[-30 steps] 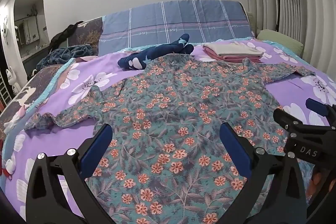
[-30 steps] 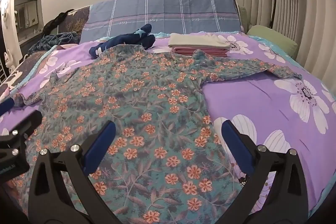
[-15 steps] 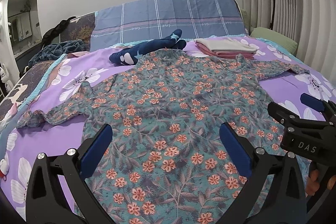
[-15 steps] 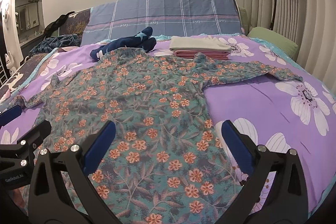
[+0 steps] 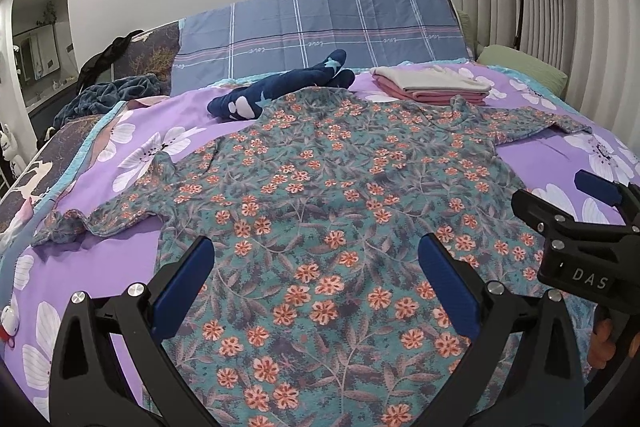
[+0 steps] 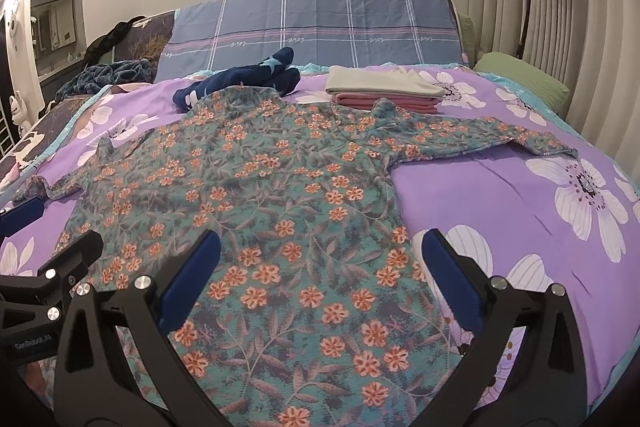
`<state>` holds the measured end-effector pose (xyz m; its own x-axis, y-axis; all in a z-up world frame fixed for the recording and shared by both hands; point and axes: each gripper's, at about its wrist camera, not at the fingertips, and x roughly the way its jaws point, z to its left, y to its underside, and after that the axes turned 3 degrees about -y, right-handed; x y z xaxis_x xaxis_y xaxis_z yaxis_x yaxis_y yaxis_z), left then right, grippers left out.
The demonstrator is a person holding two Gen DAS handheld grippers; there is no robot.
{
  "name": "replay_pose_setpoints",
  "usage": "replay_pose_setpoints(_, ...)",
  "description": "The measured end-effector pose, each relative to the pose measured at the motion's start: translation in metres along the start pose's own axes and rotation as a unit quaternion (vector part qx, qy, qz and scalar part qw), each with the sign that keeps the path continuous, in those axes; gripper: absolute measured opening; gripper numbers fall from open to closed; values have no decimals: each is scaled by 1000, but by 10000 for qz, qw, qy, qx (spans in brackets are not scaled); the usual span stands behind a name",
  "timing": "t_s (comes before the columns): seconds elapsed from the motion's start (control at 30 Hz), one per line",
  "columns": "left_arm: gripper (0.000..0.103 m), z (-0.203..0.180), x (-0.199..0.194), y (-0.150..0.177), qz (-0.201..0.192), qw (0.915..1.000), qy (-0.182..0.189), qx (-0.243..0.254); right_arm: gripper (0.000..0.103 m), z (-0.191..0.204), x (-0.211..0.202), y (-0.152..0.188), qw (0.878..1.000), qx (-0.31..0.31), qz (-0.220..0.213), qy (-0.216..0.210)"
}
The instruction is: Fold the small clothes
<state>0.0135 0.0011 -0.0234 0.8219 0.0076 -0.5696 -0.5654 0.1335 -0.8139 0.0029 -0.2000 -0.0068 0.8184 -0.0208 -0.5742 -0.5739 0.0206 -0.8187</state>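
Left gripper jaws wide open, holding nothing, above the lower half of the teal long-sleeved shirt with orange flowers. Right gripper also fully spread and empty, over the shirt's hem on its right side. Shirt lies flat, sleeves out, mid-bed on the purple floral bedspread. Versus 0.5 s ago: both views tilted slightly, shirt unmoved.
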Motion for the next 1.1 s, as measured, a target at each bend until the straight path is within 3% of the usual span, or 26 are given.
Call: replay_pose_setpoints(1.1,102,0,1,3,82,10000,18,41,101,4,3,1,9999,-47,110,-49)
